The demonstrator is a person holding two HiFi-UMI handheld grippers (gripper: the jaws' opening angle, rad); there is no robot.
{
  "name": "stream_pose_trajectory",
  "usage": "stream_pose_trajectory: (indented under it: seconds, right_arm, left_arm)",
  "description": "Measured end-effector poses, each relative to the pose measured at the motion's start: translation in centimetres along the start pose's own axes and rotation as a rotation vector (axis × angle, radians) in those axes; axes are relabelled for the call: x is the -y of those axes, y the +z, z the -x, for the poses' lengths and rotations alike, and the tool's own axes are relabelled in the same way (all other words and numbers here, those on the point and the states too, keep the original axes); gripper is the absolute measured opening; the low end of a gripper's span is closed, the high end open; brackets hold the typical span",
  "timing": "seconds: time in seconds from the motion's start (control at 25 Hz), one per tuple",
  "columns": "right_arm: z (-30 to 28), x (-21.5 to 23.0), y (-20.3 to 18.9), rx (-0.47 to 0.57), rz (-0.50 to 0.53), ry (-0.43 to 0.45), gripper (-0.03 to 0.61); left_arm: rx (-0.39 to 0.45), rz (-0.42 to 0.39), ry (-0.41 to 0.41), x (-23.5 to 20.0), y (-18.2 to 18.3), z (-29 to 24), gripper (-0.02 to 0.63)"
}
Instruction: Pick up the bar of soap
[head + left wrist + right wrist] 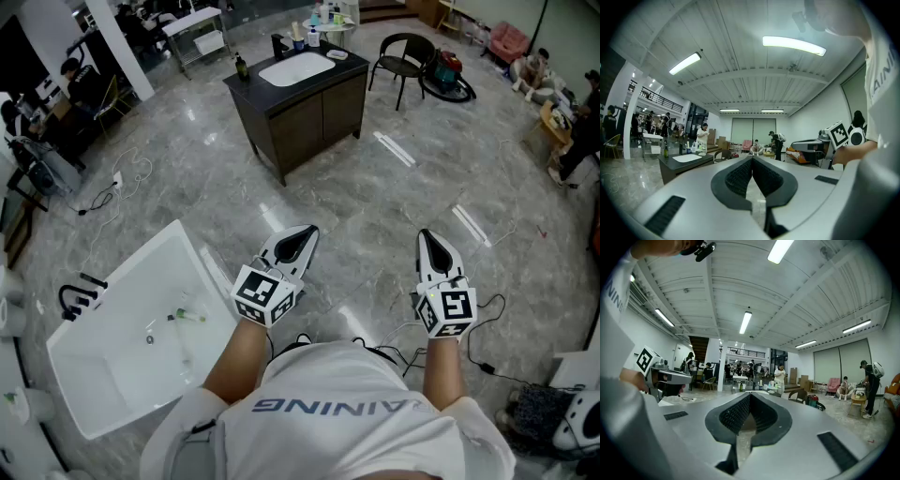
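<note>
I cannot make out a bar of soap in any view. A dark vanity cabinet (309,108) with a white inset sink (295,67) stands across the floor, with bottles and a small white dish (336,54) on its top. The same vanity (682,161) shows far off in the left gripper view. My left gripper (307,232) (752,158) and right gripper (424,234) (750,394) are held out side by side above the marble floor, well short of the vanity. Both have their jaws together with nothing between them.
A white basin (122,375) with a black faucet (80,295) sits at my lower left, small items lying in it. A black chair (405,56) and a red bag (448,67) stand right of the vanity. Cables (487,361) trail on the floor at my right. People sit around the room's edges.
</note>
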State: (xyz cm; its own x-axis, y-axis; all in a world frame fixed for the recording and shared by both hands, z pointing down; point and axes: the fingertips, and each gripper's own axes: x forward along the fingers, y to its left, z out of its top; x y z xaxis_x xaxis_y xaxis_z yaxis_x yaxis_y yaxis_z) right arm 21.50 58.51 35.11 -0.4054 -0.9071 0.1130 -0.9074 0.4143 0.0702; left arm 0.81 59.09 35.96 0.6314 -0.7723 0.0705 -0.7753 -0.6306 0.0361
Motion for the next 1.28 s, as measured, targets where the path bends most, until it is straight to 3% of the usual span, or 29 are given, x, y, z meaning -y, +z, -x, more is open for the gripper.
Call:
stream_pose_trajectory:
  seconds: [0.72, 1.28]
  right_arm:
    - [0.9, 1.4, -0.7, 0.023, -0.055, 0.007, 0.015]
    - [4.1, 9.5, -3.2, 0.022, -0.103, 0.017, 0.015]
  left_arm:
    - [-0.019, -0.021, -0.002, 1.7, -0.2, -0.9, 0.006]
    - [-0.059, -0.093, -0.018, 9.3, -0.6, -6.3, 0.006]
